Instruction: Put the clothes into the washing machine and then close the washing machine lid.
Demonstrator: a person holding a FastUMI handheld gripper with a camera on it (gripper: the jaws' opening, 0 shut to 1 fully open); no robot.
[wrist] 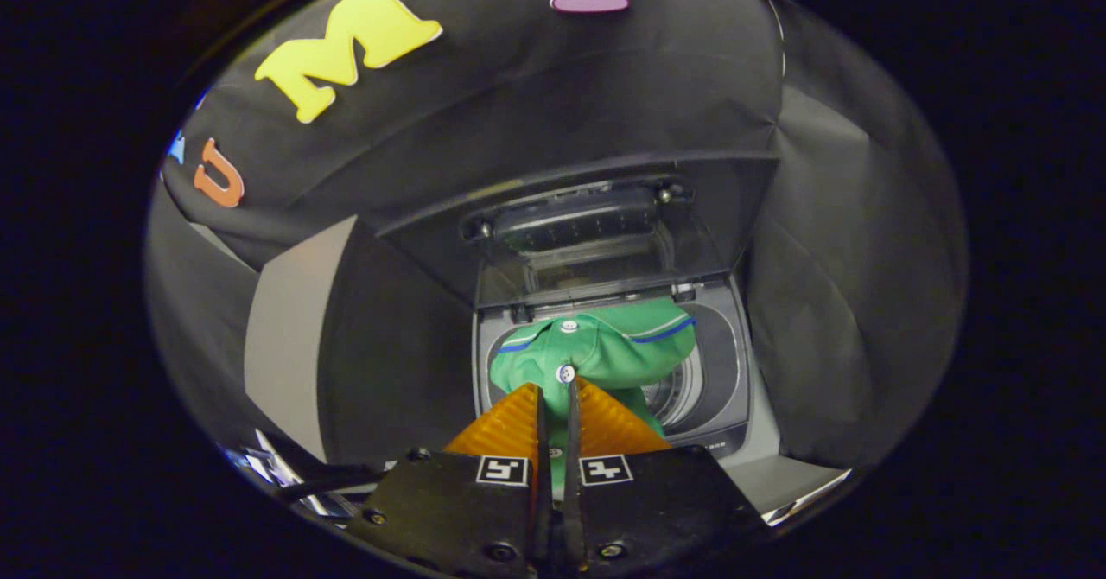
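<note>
I hold my gripper (555, 389) above the washing machine (734, 363), fingers pinched tight on the green shirt (605, 350). The shirt hangs over the open tub, its lid (587, 216) up behind.

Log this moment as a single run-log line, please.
tool: shut on green shirt | shirt: held over washing machine drum opening | lid: open, upright

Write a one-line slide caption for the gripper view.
Gripper shut on a green shirt, holding it over the washing machine drum, lid raised open.
</note>
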